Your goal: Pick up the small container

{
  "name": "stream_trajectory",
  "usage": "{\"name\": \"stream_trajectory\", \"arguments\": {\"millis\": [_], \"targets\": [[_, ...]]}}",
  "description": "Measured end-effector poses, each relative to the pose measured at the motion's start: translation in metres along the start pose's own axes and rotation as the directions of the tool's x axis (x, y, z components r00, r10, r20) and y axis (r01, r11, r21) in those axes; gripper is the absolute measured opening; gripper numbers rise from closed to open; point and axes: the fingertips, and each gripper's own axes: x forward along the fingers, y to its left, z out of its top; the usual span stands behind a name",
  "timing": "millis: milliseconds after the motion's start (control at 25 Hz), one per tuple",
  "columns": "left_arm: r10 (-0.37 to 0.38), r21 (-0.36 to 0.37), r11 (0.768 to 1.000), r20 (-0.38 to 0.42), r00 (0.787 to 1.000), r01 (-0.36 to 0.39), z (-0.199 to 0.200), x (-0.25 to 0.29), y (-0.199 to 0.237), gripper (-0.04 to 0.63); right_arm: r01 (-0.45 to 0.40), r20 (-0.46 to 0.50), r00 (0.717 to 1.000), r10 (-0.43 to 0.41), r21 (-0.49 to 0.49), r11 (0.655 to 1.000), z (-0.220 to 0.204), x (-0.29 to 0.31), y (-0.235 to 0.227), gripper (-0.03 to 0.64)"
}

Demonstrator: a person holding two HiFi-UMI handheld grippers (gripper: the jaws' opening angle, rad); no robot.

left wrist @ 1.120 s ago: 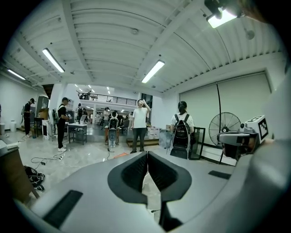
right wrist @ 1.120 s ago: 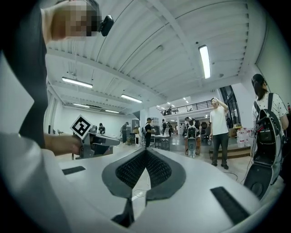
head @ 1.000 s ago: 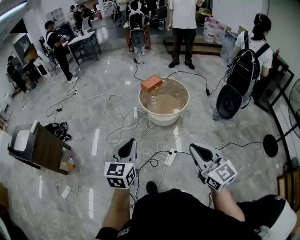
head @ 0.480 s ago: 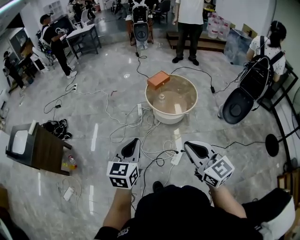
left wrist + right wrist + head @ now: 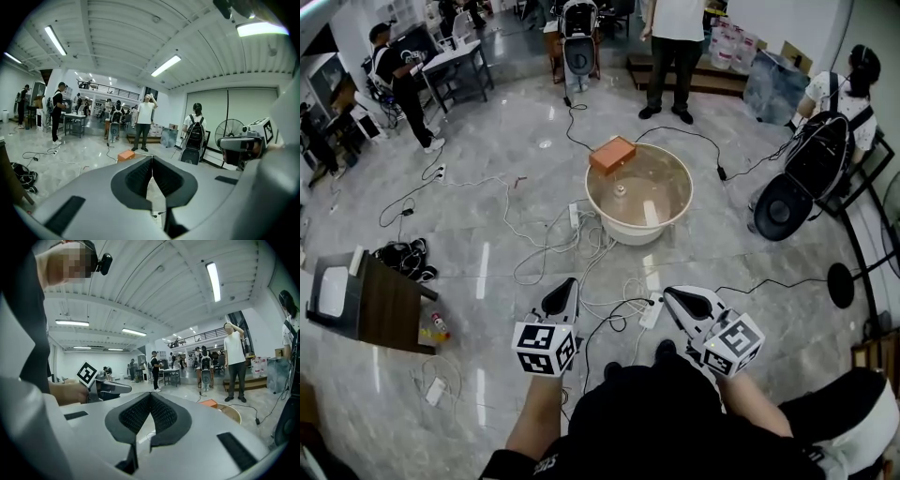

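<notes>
A round, cream, tub-like table stands on the floor ahead of me. On its brown top sits a small pale container, with an orange box on the far rim and a white strip near the front. My left gripper and right gripper are held side by side low in the head view, well short of the tub. Both have their jaws shut with nothing between them. The orange box shows over the left gripper's jaws, and the orange box and the tub sit right of the right gripper's jaws.
Cables and a white power strip lie on the grey floor between me and the tub. A dark side table stands at the left. A person with a backpack is at the right, another person stands beyond the tub, and a fan base is nearby.
Both grippers have moved forward with me towards the tub, which now looks slightly larger and nearer. Their jaws have stayed shut.
</notes>
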Motion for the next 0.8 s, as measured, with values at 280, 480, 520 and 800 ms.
{"name": "stream_trajectory", "arguments": {"millis": [280,480,520,800], "targets": [[-0.022,0.023,0.999,-0.009,1.000,0.022,0.022,0.051,-0.018,0.018,0.025,0.008,1.000,-0.025,0.054,0.998,-0.005,-0.007,-0.057,0.014],[-0.001,0.020,1.000,-0.034,0.999,0.002,0.036,0.124,-0.037,0.018,0.004,0.028,1.000,-0.006,0.067,0.998,-0.001,-0.008,-0.134,0.014],[0.001,0.016,1.000,-0.036,0.999,0.000,0.041,0.143,-0.044,0.018,0.002,0.030,1.000,-0.004,0.070,0.998,0.000,-0.009,-0.155,0.014],[0.033,0.022,0.999,-0.005,0.999,-0.033,0.097,0.261,-0.088,0.018,-0.051,0.043,0.998,0.049,0.046,0.998,0.022,-0.014,-0.293,0.014]]}}
